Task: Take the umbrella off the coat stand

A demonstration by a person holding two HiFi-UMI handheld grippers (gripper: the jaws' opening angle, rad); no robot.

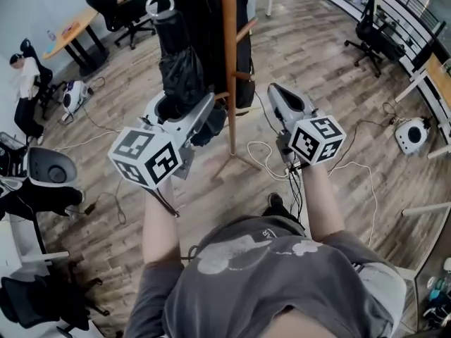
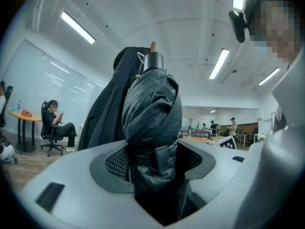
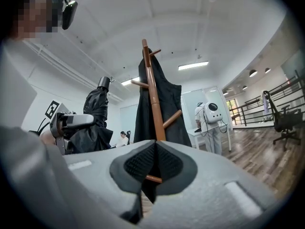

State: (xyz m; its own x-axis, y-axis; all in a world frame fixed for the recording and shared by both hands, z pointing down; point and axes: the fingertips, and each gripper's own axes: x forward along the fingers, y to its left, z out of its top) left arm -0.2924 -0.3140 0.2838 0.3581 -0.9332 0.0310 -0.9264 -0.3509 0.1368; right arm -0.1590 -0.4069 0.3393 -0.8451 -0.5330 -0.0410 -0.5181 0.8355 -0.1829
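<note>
The left gripper (image 2: 155, 163) is clamped on the folded black umbrella (image 1: 180, 65) – held upright just beside the coat stand (image 1: 230, 62); the right gripper (image 3: 155, 149) is closed, empty.

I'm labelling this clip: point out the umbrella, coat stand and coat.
umbrella (image 2: 152, 109), left gripper view, folded canopy.
coat stand (image 3: 152, 94), right gripper view, wooden pole.
black coat (image 3: 170, 99), right gripper view, hanging cloth.

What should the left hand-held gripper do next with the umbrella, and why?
Probably draw the umbrella away from the stand. The left hand-held gripper grips its folded canopy, and in the right gripper view it stands upright beside the stand with a gap to the nearest peg, so it looks free.
</note>
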